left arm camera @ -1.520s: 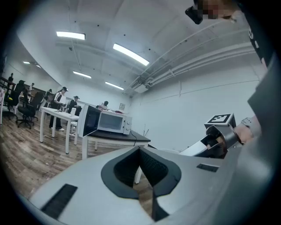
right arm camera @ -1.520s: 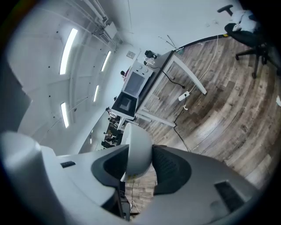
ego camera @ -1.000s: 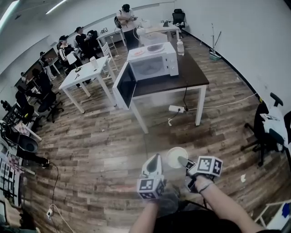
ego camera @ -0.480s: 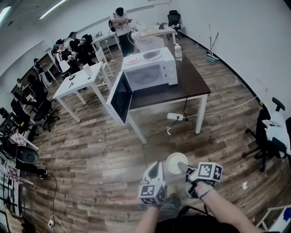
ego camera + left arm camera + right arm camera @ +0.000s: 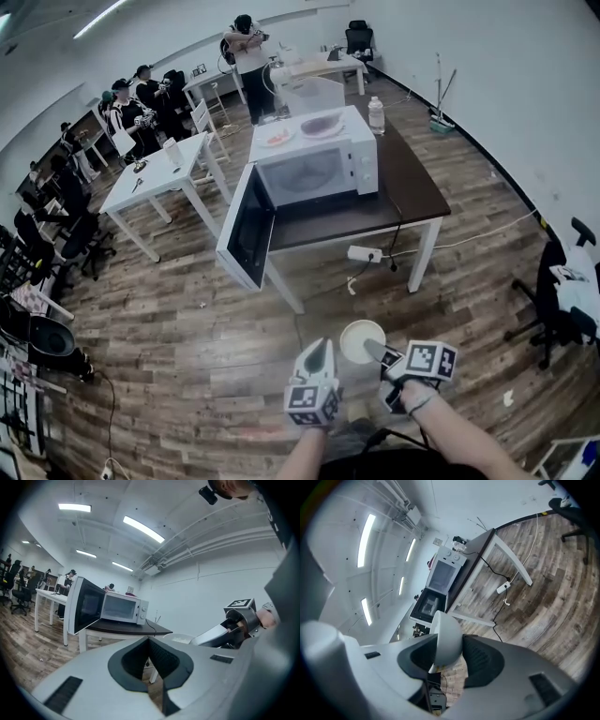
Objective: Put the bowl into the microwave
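The left gripper (image 5: 324,344), well short of the microwave (image 5: 314,169) that stands with its door (image 5: 246,230) open on the dark table (image 5: 412,183), has its jaws pressed together on nothing. Just to its right, the white bowl (image 5: 360,338) hangs above the wood floor (image 5: 187,328), equally far from the microwave. The right gripper (image 5: 374,350) pinches the bowl's rim between its spread jaws.

Bright, even light falls from ceiling strip lights (image 5: 143,528) high above the jaws in the left gripper view, and they glare white. Shadows are faint. All views bow strongly at the edges, with dark corners. The white bowl (image 5: 447,637) between the jaws looks washed out in the right gripper view. In the head view, haze veils the floor (image 5: 309,300) ahead of the jaws.
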`<control>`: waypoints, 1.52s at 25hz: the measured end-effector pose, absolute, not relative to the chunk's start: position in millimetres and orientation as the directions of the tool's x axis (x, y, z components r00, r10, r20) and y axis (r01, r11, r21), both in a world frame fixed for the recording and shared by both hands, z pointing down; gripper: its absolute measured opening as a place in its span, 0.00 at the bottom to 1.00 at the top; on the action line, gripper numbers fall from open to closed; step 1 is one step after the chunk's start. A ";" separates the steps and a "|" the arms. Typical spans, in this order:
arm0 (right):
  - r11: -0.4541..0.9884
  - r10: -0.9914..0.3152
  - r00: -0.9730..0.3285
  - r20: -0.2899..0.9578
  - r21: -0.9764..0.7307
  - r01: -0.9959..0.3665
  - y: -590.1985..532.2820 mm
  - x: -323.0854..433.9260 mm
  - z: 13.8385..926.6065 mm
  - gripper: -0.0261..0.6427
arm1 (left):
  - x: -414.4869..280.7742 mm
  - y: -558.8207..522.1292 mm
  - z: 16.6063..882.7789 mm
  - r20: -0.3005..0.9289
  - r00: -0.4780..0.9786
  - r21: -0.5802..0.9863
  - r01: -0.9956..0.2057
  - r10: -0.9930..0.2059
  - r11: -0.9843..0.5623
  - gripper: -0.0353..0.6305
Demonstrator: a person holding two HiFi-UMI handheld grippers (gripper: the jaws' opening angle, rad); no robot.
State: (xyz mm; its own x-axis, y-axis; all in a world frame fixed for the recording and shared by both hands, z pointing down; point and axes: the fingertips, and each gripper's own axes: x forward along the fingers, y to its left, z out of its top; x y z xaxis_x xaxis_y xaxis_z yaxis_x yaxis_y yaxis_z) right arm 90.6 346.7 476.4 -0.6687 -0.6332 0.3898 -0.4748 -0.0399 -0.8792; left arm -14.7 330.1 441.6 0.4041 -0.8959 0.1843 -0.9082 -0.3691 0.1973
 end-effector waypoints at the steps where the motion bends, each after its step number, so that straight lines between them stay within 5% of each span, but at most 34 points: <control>1: -0.042 -0.636 -0.667 0.388 -0.880 -0.472 338.6 88.4 476.4 0.28 | -17.1 321.8 442.3 0.184 0.407 0.198 -0.907 -0.895 -0.372 0.05; 38: -0.031 -0.602 -0.700 0.383 -0.888 -0.459 160.3 52.4 489.1 0.27 | -43.9 151.9 448.2 0.160 0.379 0.198 -0.917 -0.912 -0.346 0.05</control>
State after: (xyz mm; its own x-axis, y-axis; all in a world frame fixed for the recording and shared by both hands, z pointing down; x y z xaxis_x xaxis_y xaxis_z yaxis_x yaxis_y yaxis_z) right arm 52.4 160.3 489.1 -0.7005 -0.6022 0.3830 -0.4590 -0.0307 -0.8879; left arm -43.9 151.9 448.2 0.3786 -0.9116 0.1604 -0.9170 -0.3459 0.1984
